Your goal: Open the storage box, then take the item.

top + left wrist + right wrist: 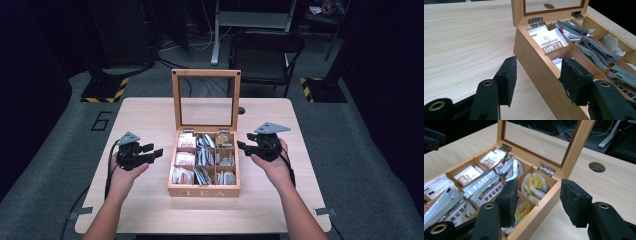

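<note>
Pale wood throughout: the tea box (pixel 204 190) sits at the middle of the table (pixel 150 115), its front wall lettered "TEA" and its lid (pixel 206 74) standing upright at the back — a wooden frame around a clear pane, hung on two small metal hinges (pixel 535 21). Inside, thin wooden walls split the box into nine compartments, three rows of three. The left column holds white sachets (pixel 549 41) with brown print; the middle column holds silvery foil packets (pixel 487 186) with red and green markings, leaning on one another; the right column holds loose bags with yellow tags (pixel 534 182). The left gripper (pixel 150 151) is held just left of the box, near its side wall, jaws apart and grasping nothing; in the left gripper view one jaw stands over the table and the other in front of the box's left column. The right gripper (pixel 244 145) is held just beside the right side of the box, likewise released and empty — in the right gripper view its jaws straddle the box's right wall without touching it. A round hole (pixel 597 167) in the table lies behind the box to the right.
</note>
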Tool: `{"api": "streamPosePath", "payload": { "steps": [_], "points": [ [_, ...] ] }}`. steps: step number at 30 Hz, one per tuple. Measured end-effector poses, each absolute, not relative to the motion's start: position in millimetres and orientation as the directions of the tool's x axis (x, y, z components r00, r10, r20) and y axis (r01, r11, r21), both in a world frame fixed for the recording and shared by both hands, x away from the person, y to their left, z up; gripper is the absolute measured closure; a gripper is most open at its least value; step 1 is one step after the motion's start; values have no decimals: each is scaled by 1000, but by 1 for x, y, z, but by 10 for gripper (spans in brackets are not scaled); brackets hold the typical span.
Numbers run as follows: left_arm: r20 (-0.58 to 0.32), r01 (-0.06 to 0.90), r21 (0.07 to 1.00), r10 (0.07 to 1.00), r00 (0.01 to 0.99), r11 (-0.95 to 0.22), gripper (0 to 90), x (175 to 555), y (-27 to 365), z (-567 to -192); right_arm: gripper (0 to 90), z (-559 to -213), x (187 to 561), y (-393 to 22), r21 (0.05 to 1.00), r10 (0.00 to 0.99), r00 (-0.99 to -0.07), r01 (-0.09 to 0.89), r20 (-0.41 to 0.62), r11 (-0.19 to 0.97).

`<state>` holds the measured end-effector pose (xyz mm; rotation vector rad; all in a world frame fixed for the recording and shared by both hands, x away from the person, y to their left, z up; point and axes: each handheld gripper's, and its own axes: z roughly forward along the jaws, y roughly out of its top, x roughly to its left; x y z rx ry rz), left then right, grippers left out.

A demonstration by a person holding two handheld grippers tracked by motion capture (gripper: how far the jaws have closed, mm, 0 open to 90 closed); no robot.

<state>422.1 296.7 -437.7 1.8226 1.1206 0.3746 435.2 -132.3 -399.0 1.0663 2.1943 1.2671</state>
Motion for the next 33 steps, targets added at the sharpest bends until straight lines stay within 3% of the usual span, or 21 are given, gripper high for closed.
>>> {"api": "streamPosePath", "payload": {
  "steps": [15,27,33],
  "points": [
    [-193,536,829,816,545,-162,467,424,296,-441,394,-420,414,-124,848,759,-649,435,62,303],
    [-152,527,822,806,572,-219,464,422,291,-444,395,-429,414,-109,834,737,-675,431,46,343],
    [-175,526,831,811,558,-182,464,420,296,-441,461,-428,411,-101,833,713,-700,418,40,364]
  ]
}}
